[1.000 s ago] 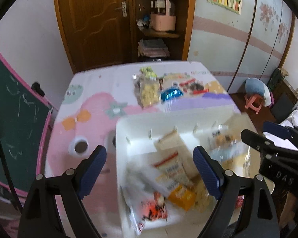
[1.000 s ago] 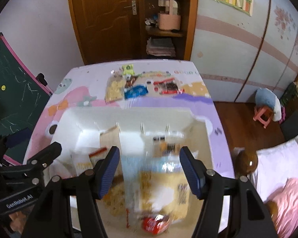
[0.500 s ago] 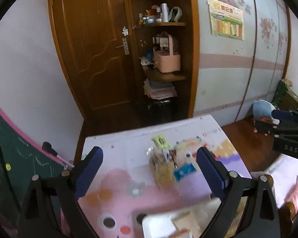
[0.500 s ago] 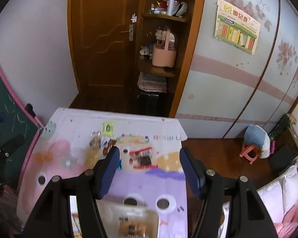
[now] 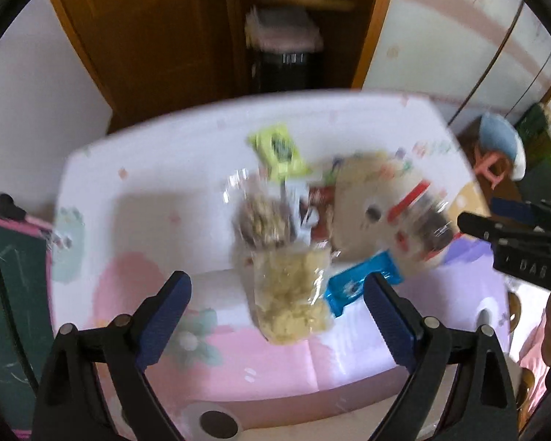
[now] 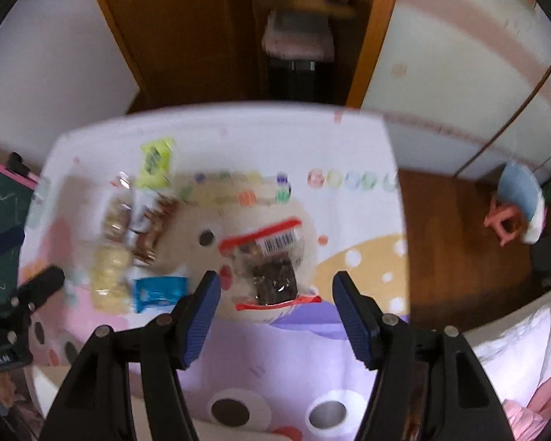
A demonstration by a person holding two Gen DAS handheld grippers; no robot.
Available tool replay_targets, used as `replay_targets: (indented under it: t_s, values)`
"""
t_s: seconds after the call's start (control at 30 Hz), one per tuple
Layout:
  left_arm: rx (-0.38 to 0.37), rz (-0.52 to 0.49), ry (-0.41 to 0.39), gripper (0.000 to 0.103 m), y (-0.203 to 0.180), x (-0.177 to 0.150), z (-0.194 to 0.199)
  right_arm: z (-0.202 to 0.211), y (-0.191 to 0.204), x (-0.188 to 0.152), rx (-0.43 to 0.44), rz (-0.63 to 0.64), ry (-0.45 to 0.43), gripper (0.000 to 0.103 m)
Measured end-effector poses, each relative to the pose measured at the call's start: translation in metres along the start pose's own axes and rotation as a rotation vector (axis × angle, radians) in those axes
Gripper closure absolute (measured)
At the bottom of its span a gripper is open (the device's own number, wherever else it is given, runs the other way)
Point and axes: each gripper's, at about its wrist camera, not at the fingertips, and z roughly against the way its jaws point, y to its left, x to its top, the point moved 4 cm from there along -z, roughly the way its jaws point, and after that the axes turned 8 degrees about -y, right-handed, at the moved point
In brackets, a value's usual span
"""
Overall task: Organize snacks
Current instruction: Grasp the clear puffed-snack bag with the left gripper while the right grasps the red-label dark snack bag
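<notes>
Loose snacks lie on the cartoon-print table [image 5: 147,220]. My left gripper [image 5: 275,286] hangs open over a clear bag of yellow snacks [image 5: 290,294]. Beside that bag lie a blue packet [image 5: 352,286], a bag of brown pieces [image 5: 264,220], a green packet [image 5: 275,149] and a red-edged clear bag [image 5: 418,228]. My right gripper [image 6: 275,283] is open above that red-edged bag of dark snacks [image 6: 275,275], nothing between its pads. In the right wrist view the blue packet [image 6: 158,290] and the yellow bag [image 6: 110,275] lie to the left. Both views are motion-blurred.
A green chalkboard [image 5: 7,275] leans at the table's left side. Behind the far table edge stand a wooden door [image 5: 158,36] and a shelf unit. A pink stool [image 6: 503,220] is on the floor to the right, with bedding [image 6: 514,349] near it.
Both grippers left the white bin of snacks, swung up toward the door, then tipped down over the loose snacks farther along the table. The bin is out of view.
</notes>
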Motion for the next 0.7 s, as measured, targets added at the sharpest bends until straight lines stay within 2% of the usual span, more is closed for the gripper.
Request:
replay_targets:
  t_s: [0.13,0.23,0.4,0.43,0.57,0.7]
  values:
    - [-0.002,0.03,0.082,0.008,0.004,-0.011,-0.039,-0.04,-0.005,-0.006,0.017,-0.031,0.077,0.04]
    - [-0.006,0.041,0.117,0.008,0.006,-0.012,-0.054,-0.062,-0.006,-0.011,0.039,-0.044,0.128,0.039]
    - [-0.002,0.053,0.166,0.011,0.008,-0.019,-0.074,-0.074,0.002,-0.016,0.042,-0.012,0.147,0.038]
    - [-0.013,0.059,0.179,0.016,0.008,-0.021,-0.078,-0.075,0.003,-0.017,0.034,0.0,0.145,0.039]
    - [-0.016,0.056,0.221,0.044,0.006,-0.026,-0.087,-0.075,0.008,-0.021,-0.003,0.034,0.142,0.05]
    - [0.014,0.027,0.207,0.054,0.001,-0.029,-0.088,-0.069,0.013,-0.025,-0.006,0.05,0.136,0.059]
